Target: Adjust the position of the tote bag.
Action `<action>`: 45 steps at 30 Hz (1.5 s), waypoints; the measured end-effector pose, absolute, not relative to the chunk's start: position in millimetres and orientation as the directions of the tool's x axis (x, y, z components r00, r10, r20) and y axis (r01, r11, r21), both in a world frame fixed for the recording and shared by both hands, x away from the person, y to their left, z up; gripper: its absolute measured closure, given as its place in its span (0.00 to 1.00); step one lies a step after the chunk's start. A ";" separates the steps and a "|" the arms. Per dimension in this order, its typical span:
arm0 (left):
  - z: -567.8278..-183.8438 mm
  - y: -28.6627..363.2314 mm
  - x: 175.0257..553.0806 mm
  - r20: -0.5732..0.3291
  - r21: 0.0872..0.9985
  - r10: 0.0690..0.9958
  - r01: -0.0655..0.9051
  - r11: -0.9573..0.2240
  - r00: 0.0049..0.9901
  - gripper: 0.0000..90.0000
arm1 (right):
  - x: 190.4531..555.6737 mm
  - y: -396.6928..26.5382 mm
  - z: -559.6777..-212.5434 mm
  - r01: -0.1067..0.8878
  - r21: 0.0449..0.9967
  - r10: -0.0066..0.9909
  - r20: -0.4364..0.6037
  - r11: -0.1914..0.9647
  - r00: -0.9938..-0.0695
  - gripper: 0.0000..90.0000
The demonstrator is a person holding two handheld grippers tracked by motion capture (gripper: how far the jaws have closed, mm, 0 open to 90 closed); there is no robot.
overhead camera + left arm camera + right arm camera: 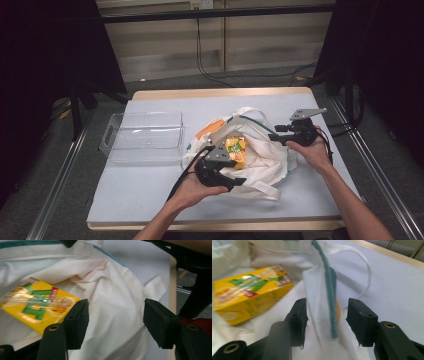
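Mid-frame on the counter (pixel 150 200), both my claws, left (pixel 239 181) and right (pixel 276 134), stand spread, apparently off the tote bag (pixel 265 160); next, grip the yellow carton (pixel 236 150).

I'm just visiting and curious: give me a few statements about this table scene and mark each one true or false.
1. A yellow carton lies on the white cloth bag. True.
2. The clear plastic bin holds the carton. False: the bin has nothing in it.
3. The left gripper has its jaws apart, with only bag cloth behind the gap. True.
4. The right gripper is clamped on the carton. False: its jaws stand apart over the bag's teal-trimmed edge.
5. The bin sits to the right of the bag. False: it sits to its left in the high view.
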State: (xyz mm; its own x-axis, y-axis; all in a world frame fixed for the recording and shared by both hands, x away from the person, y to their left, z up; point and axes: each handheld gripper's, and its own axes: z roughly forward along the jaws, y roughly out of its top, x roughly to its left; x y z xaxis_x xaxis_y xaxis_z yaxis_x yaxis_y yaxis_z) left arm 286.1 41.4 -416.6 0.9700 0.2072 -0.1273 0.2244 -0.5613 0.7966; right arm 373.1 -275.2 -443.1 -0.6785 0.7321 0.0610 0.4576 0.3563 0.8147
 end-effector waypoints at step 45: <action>-459.4 44.7 263.2 -0.115 0.687 0.098 0.151 -0.710 0.988 0.94 | 445.5 -240.0 -480.4 0.572 0.692 0.722 0.107 0.439 -0.683 0.93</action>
